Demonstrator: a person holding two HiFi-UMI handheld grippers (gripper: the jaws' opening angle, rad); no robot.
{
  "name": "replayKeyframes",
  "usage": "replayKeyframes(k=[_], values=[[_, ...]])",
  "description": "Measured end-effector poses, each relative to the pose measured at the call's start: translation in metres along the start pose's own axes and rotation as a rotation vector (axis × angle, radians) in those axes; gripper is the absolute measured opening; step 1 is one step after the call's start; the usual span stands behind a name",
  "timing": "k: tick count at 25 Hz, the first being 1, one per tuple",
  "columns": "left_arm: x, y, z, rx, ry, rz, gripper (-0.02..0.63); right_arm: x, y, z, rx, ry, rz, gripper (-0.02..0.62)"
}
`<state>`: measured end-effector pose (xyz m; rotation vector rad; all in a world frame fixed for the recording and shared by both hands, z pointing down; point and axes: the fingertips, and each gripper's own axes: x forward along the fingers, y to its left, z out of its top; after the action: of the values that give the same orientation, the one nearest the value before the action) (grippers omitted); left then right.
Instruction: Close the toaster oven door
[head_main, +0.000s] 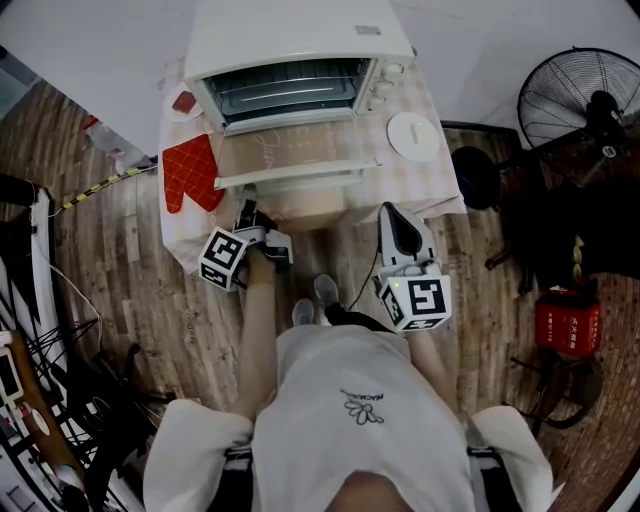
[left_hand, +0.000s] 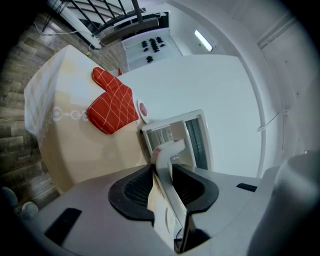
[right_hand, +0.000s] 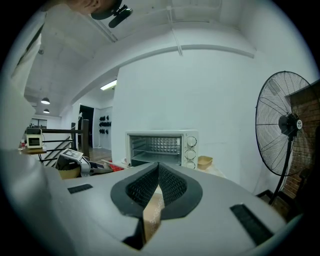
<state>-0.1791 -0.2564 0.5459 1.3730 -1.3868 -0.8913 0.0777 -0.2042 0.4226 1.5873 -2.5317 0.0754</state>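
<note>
Standing on a cloth-covered table (head_main: 441, 182) by the far white wall (head_main: 80, 40), the toaster oven (head_main: 300, 40) has its door (head_main: 290, 158) folded down. The left gripper (left_hand: 162, 172) clamps the handle (left_hand: 169, 152). The right gripper (right_hand: 158, 169) hangs closed and empty above the plank floor (head_main: 130, 285), with a pedestal fan (head_main: 590, 100) to the right.

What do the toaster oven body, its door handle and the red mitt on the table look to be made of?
Toaster oven: probably painted sheet metal, smooth matte white, crisp flat panels.
Door handle: pale smooth bar, plastic or coated metal; cannot tell which.
Red mitt: quilted fabric, judging by its soft outline and stitched diamond grid.
</note>
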Motion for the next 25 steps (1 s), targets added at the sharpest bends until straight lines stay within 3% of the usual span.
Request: replayKeyframes(k=[25], values=[[0.008,-0.03,0.013,0.006,-0.005,-0.062,0.127,0.013,0.018,0.02,0.014,-0.057,0.067,0.009]])
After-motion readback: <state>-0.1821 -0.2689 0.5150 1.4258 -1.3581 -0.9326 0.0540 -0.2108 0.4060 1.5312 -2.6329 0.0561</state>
